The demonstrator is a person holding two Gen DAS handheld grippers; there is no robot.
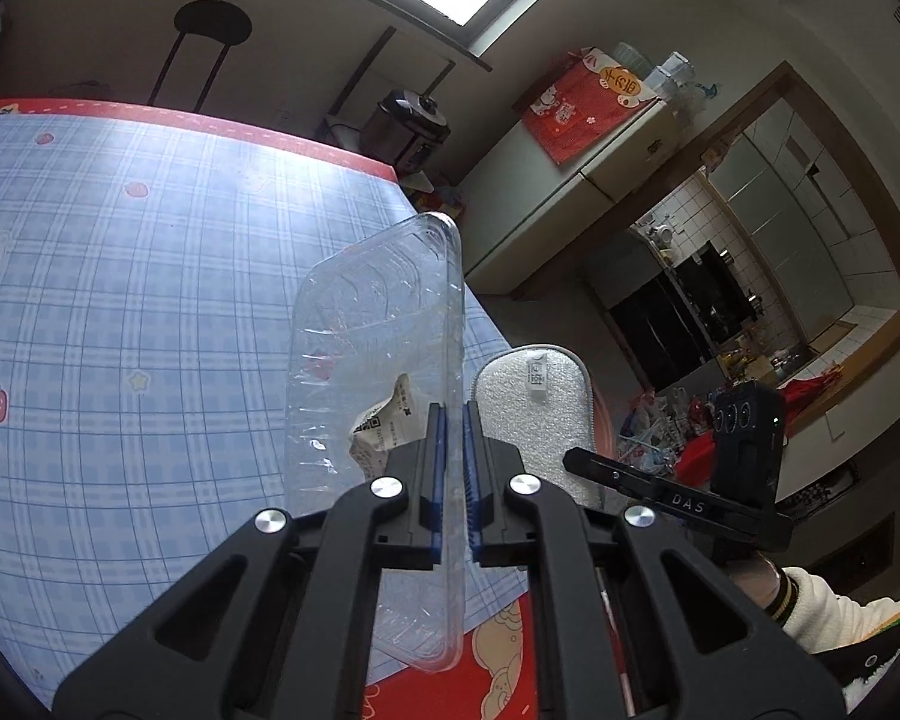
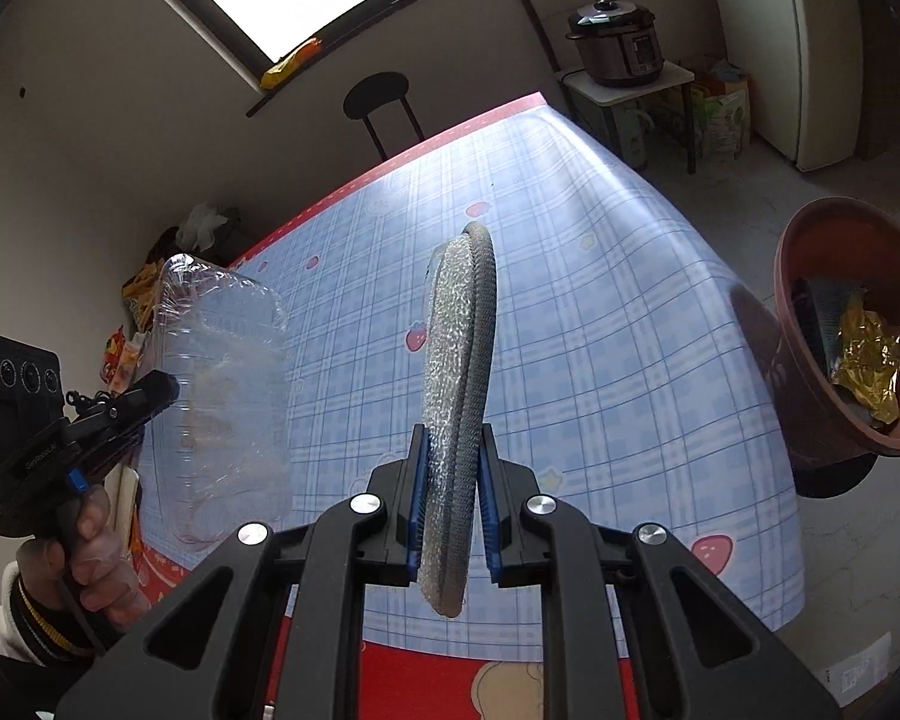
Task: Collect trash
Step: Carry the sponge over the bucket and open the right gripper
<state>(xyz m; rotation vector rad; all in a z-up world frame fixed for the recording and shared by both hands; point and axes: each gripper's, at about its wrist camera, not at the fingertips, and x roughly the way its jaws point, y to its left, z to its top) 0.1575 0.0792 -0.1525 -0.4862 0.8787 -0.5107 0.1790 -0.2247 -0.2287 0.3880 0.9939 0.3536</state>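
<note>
My left gripper (image 1: 455,414) is shut on the rim of a clear plastic tray (image 1: 378,360), lifted off the blue checked tablecloth (image 1: 120,312); a crumpled white label lies inside it. The same tray (image 2: 222,396) hangs at the left of the right wrist view, with the left gripper (image 2: 162,387) and a hand behind it. My right gripper (image 2: 453,438) is shut on a grey and white cleaning pad (image 2: 459,372), held on edge above the table. In the left wrist view that pad (image 1: 531,414) shows beside the tray, with the right gripper (image 1: 576,459) clamped on it.
A brown pot (image 2: 810,360) holding gold foil and other wrappers stands off the table's right edge. A black stool (image 2: 378,99) is at the far side, a pressure cooker (image 2: 618,42) on a small stand beyond. Snack bags lie at the table's left edge.
</note>
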